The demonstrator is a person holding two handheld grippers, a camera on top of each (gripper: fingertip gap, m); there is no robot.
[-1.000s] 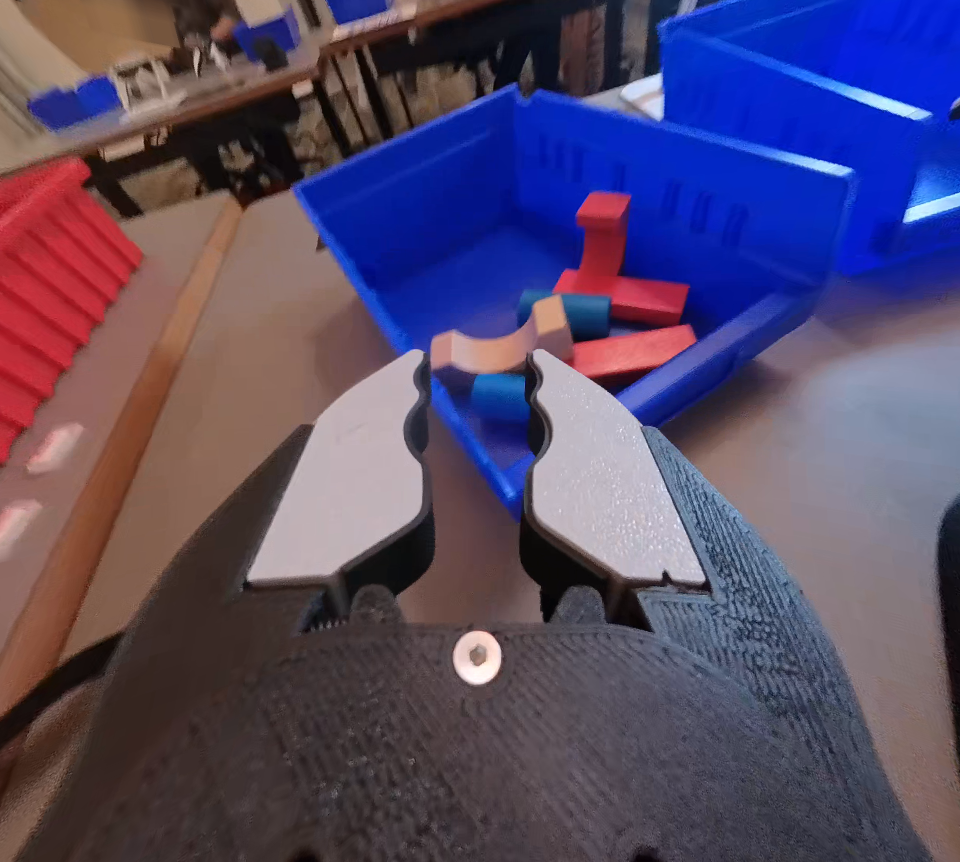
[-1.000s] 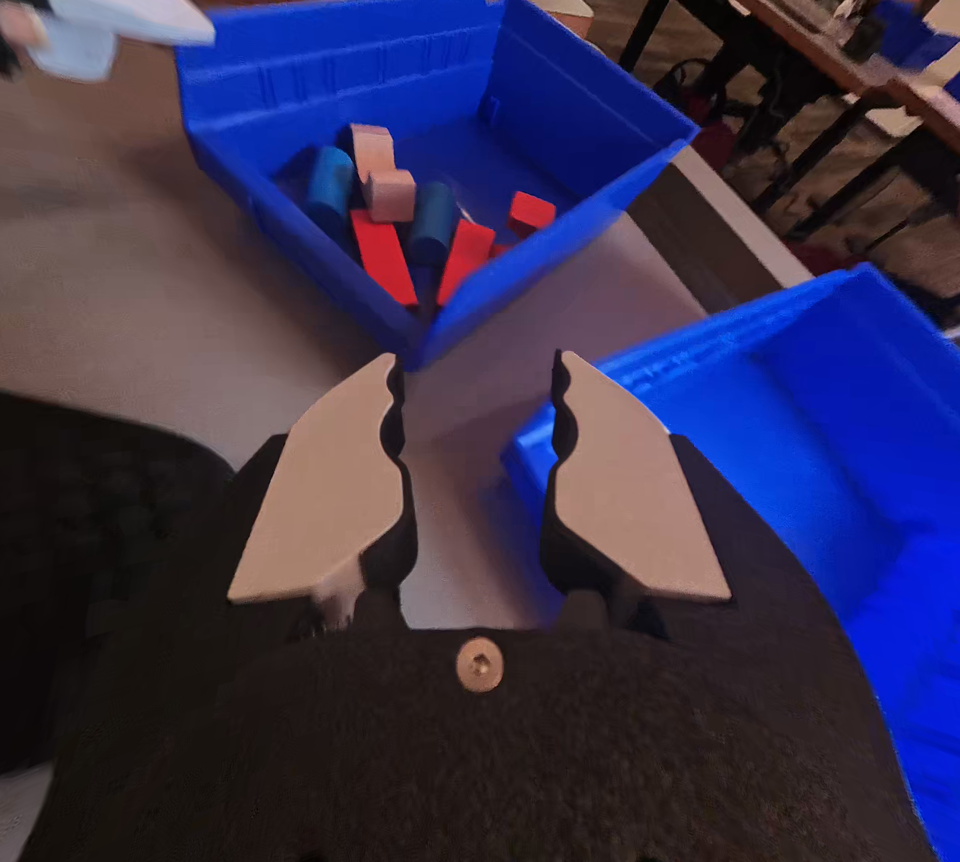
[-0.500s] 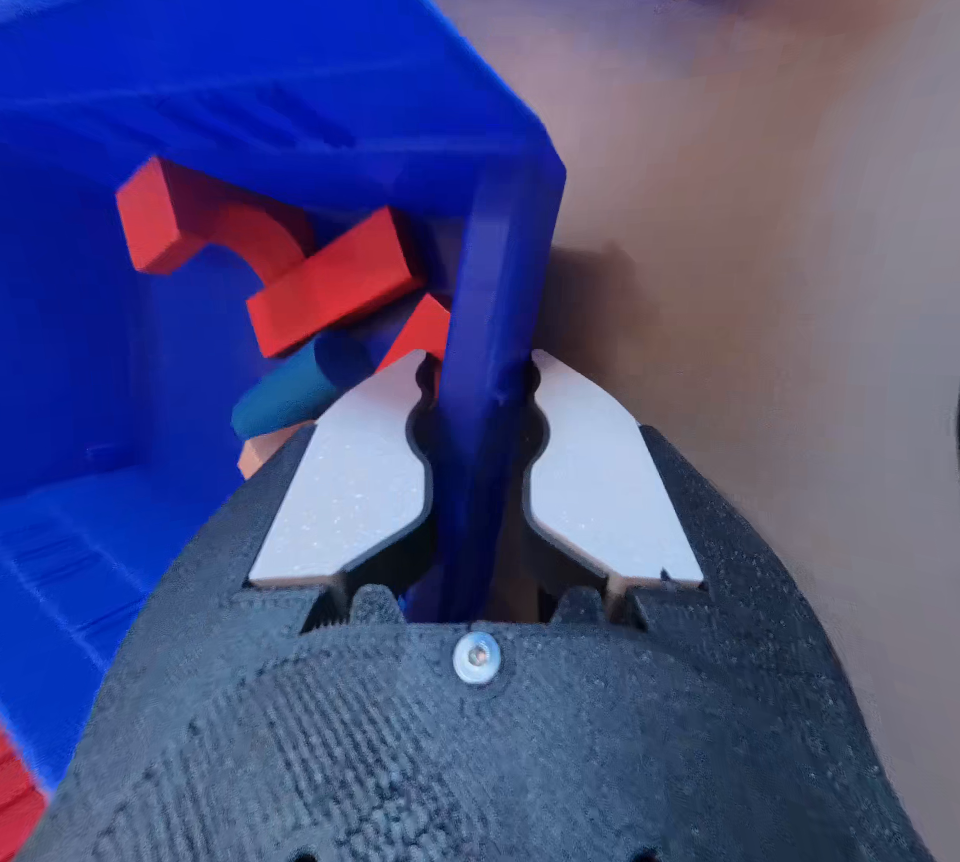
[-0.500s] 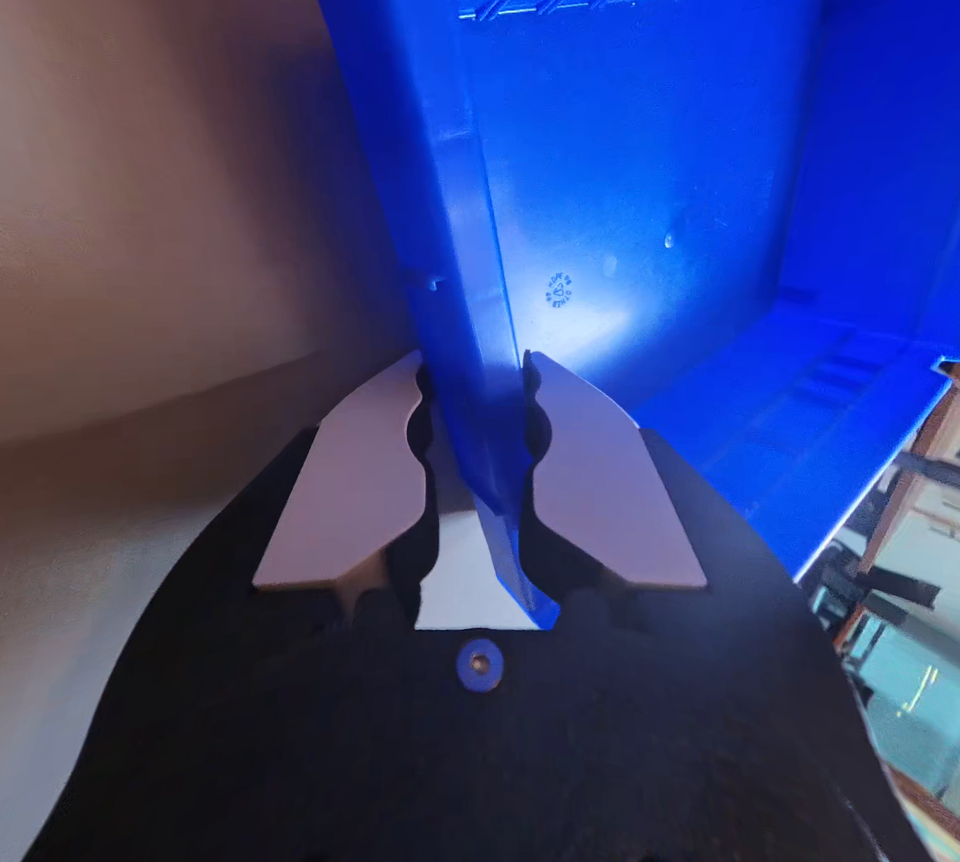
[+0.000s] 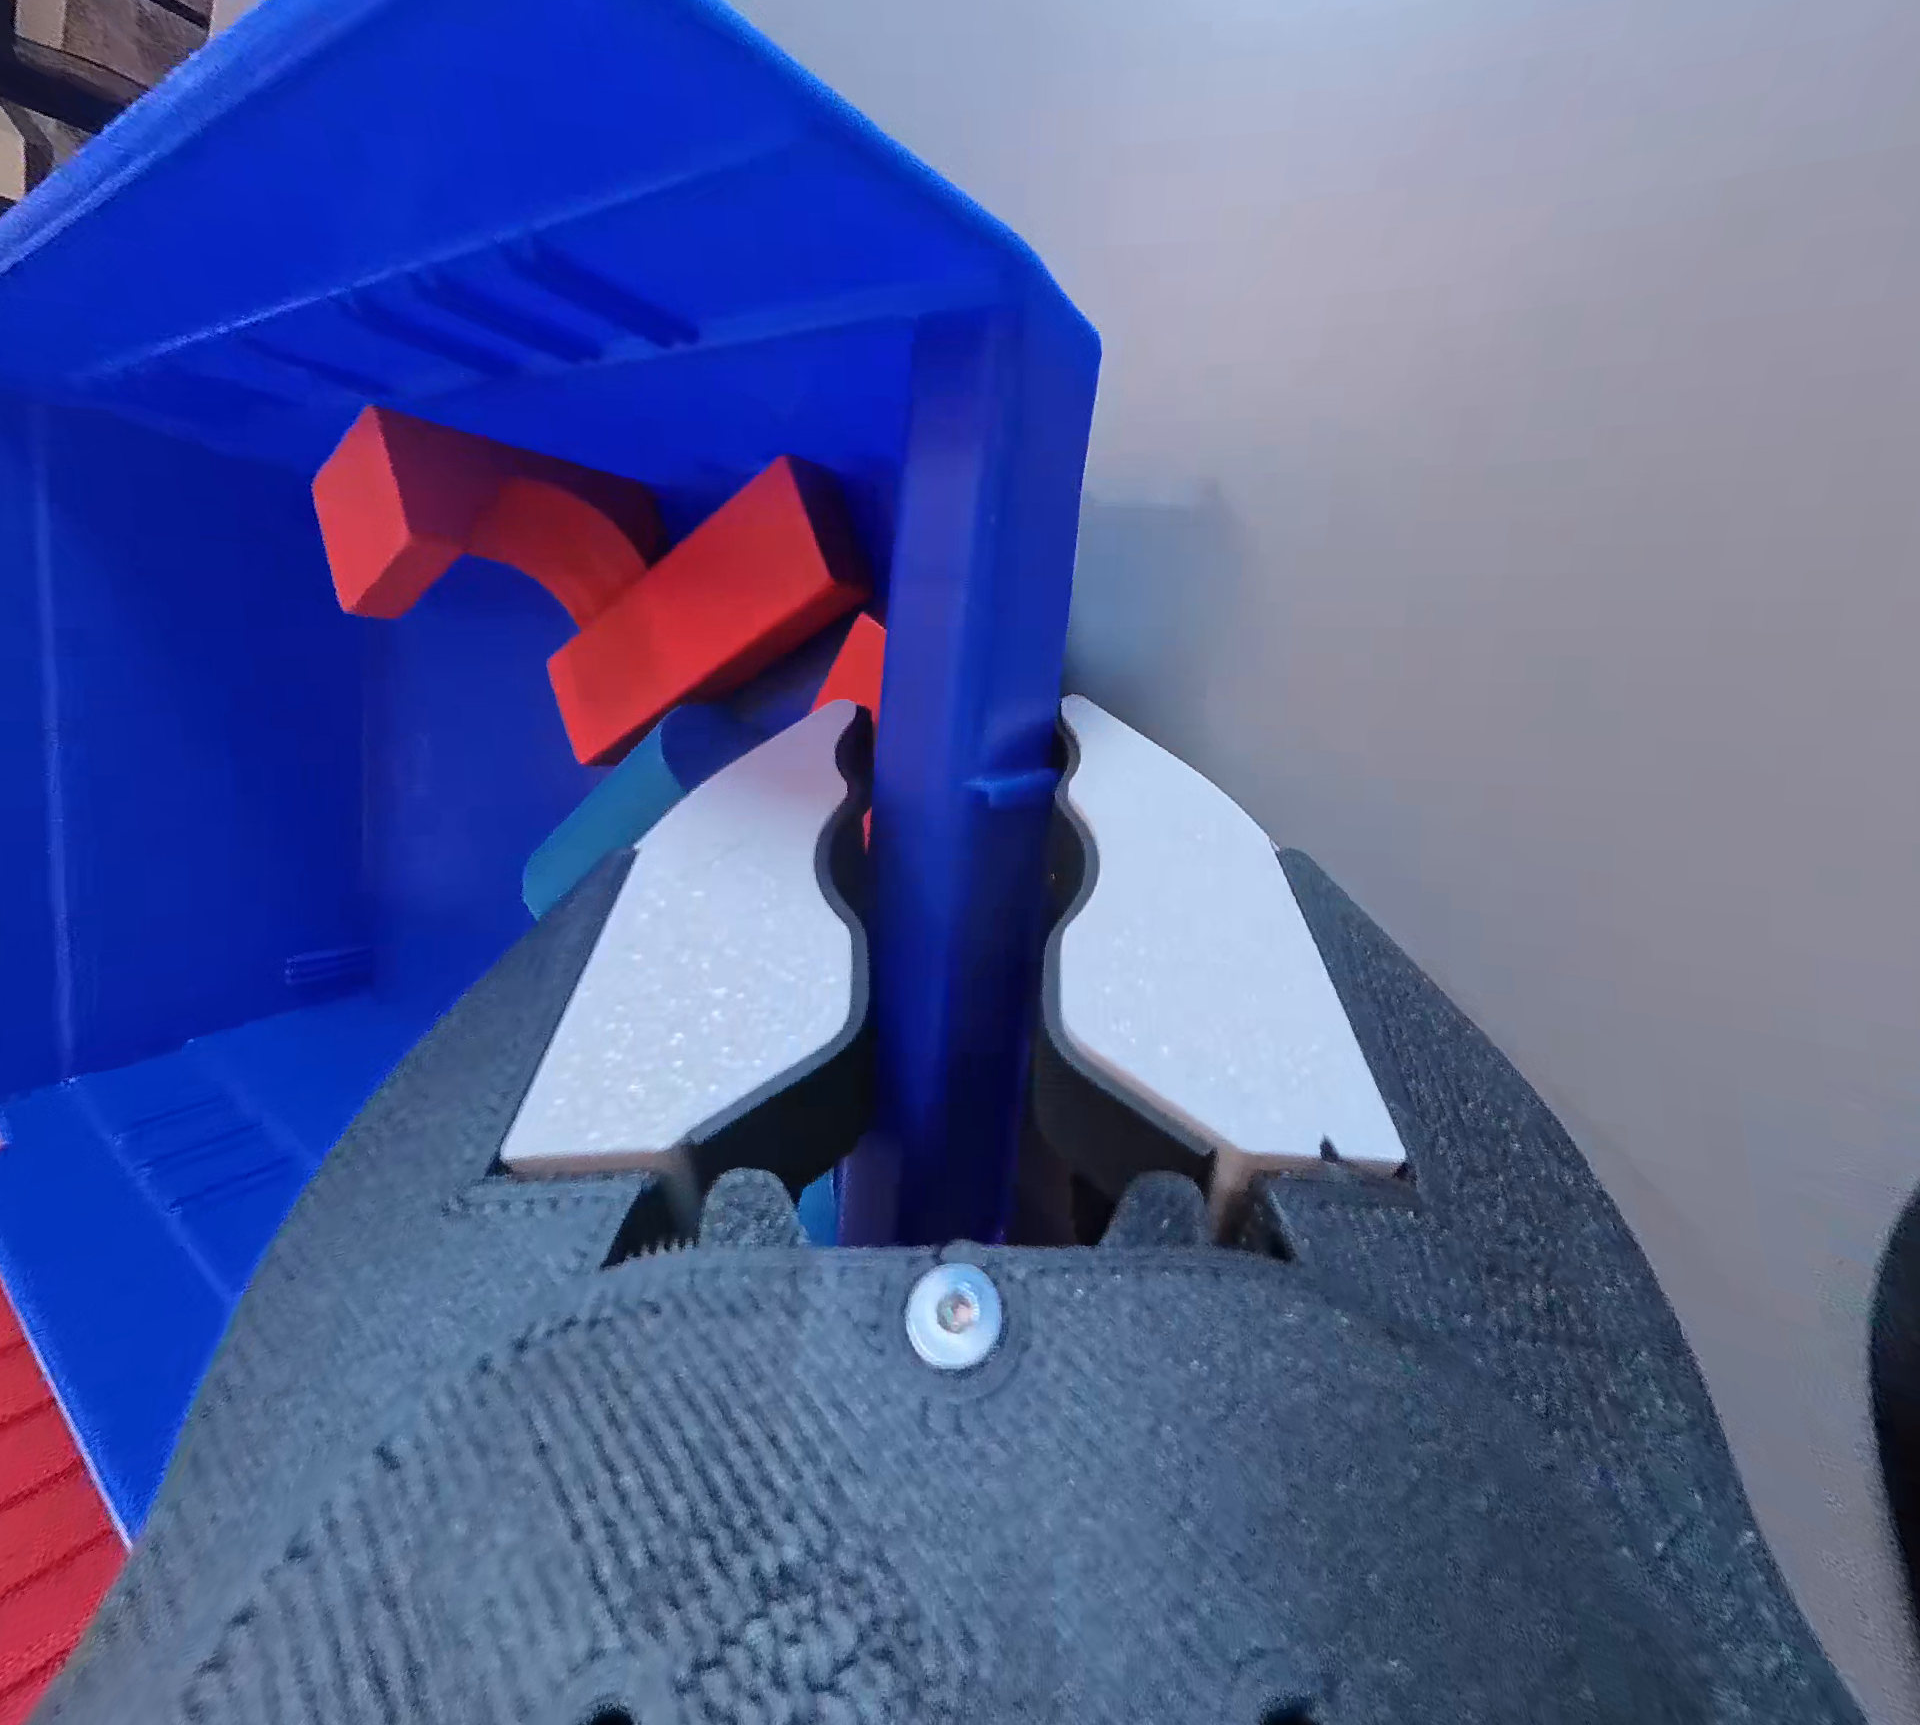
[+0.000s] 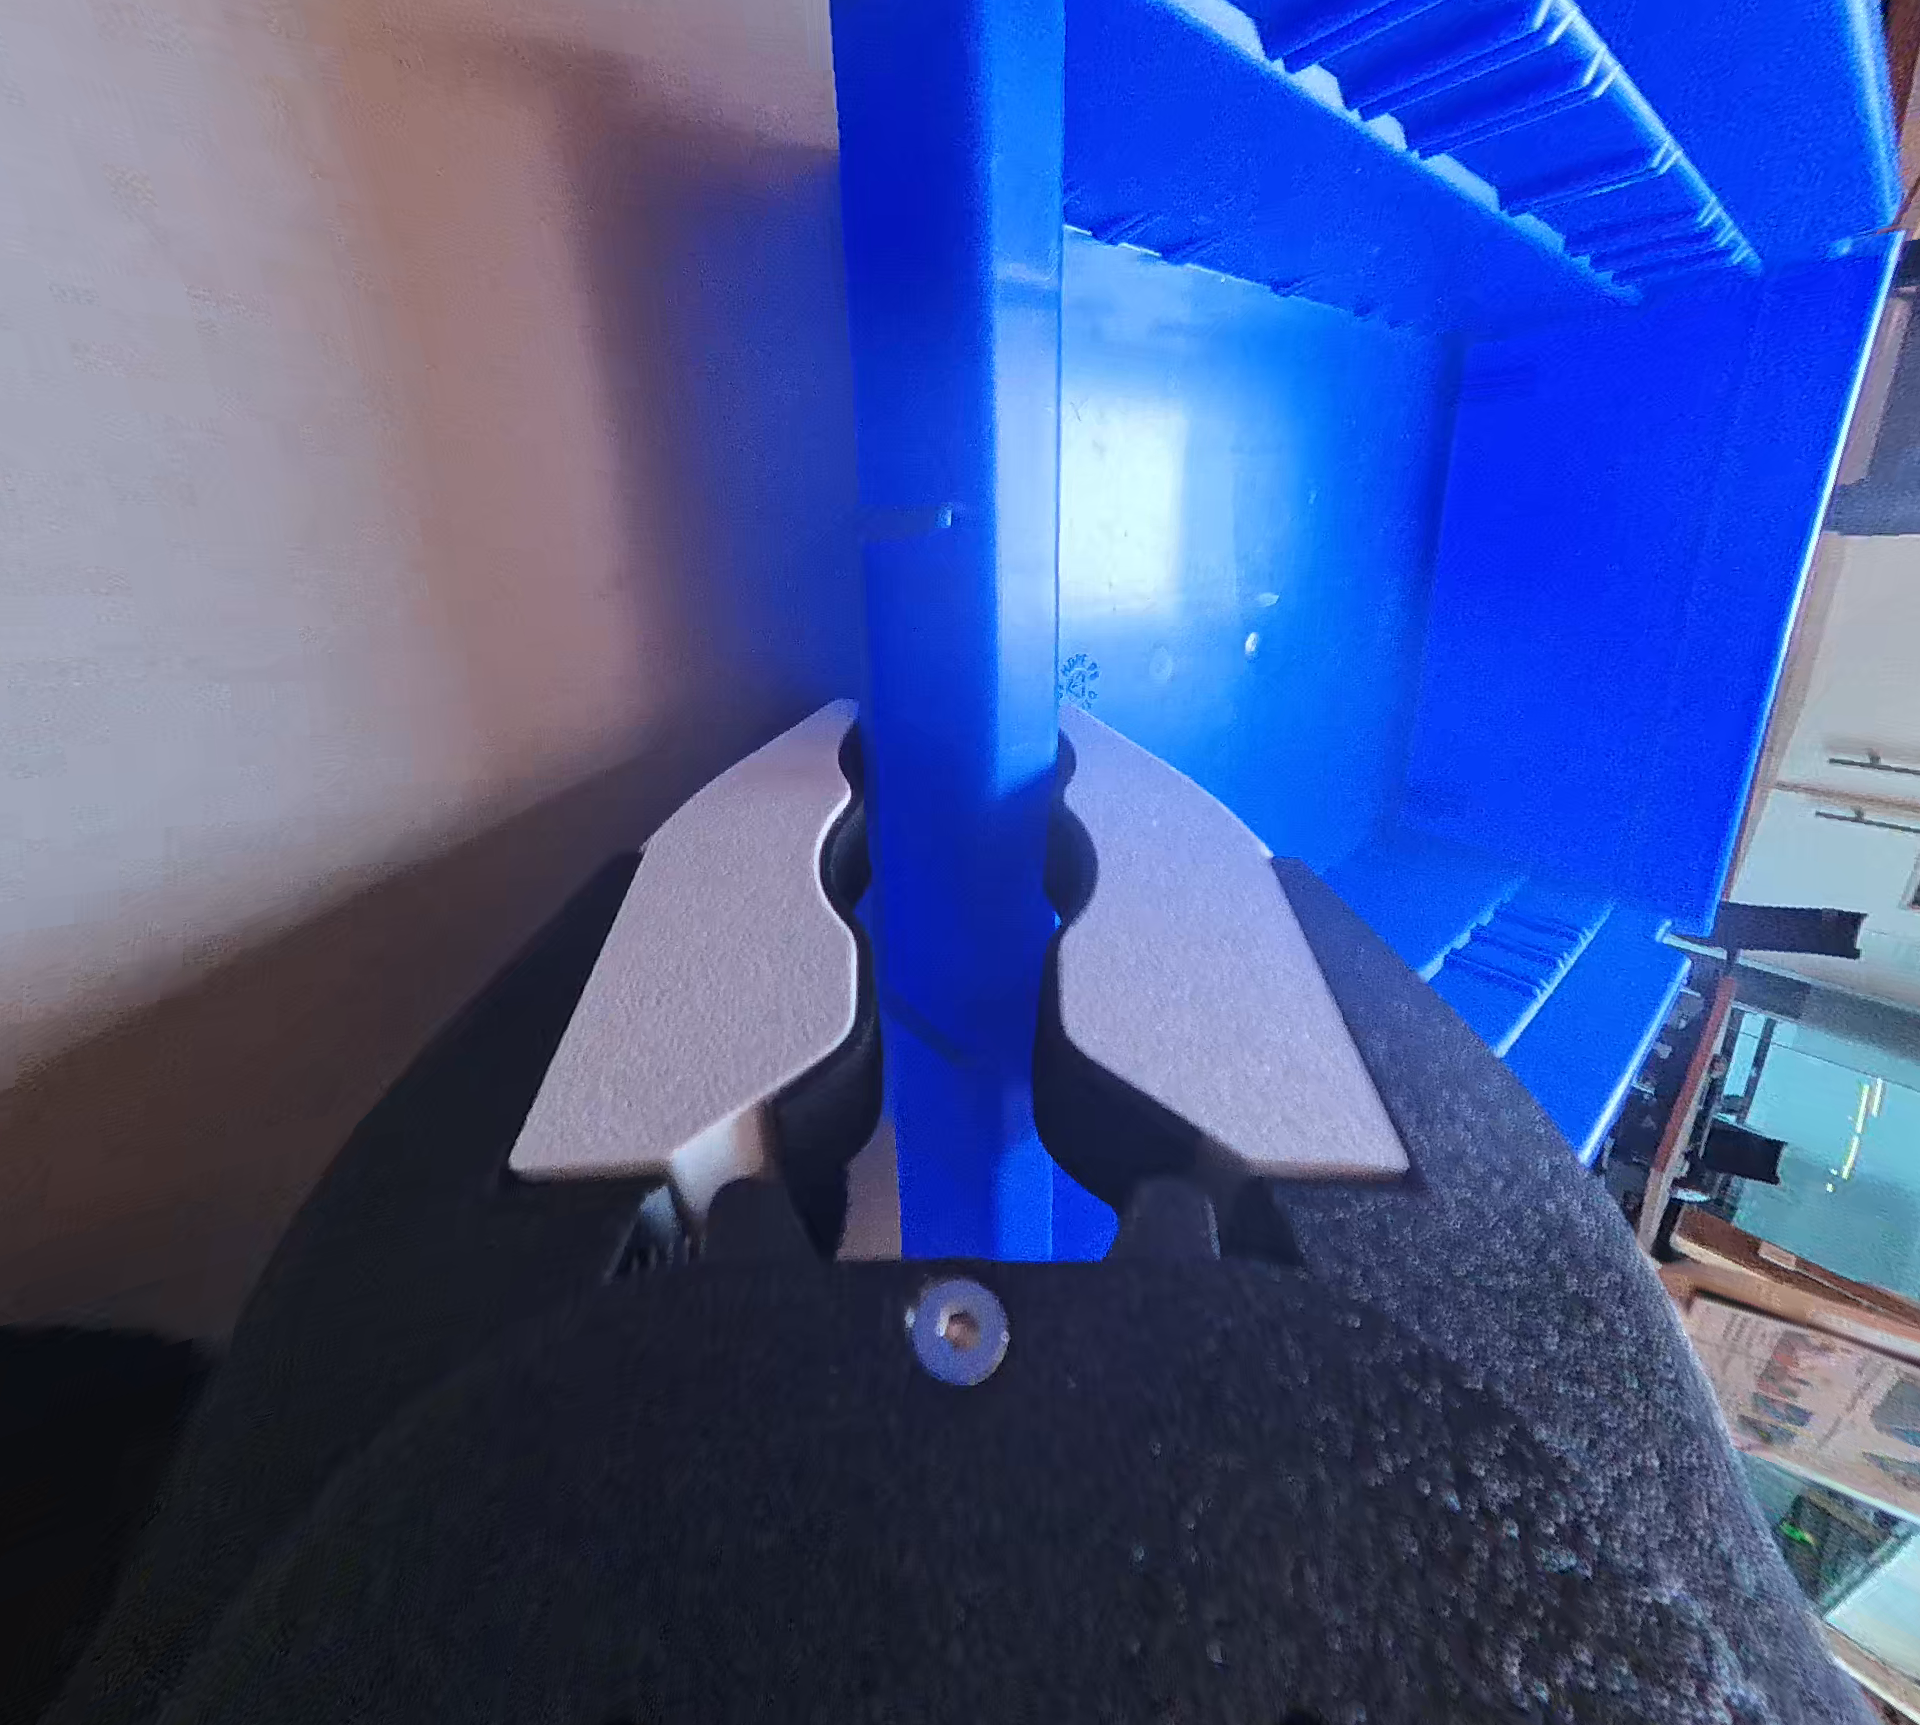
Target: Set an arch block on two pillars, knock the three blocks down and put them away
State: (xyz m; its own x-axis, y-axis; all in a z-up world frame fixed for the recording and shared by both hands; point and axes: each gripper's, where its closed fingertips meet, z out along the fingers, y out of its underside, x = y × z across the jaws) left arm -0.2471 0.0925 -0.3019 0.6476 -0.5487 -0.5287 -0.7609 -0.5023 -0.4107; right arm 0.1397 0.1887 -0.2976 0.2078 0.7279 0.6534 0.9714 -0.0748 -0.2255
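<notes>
- Left wrist view: the left gripper [image 5: 958,719] was pinching the side wall of a blue plastic storage bin [image 5: 416,148], one finger inside the bin, the other outside against the grey tabletop [image 5: 1507,325].
- The grip sat low on the wall near a corner, judged to give a firm hold for shifting or steadying the bin.
- The task's blocks lay inside this bin, piled against the gripped wall: a red arch block [image 5: 468,522], a red rectangular block [image 5: 707,605] leaning across it, and a blue cylinder [image 5: 623,802] just beside the inner finger. A further red corner showed at the wall.
- The blocks appeared already put away; no structure stood on the table.
- No readable writing was noted in this view.
- Right wrist view: the right gripper [image 6: 958,719] was clamped on the wall of a second blue bin [image 6: 1558,532], one finger either side.
- This bin showed no contents where visible.
- A small moulded mark [image 6: 1078,676] sat on the bin floor; its content is not reported.
</notes>
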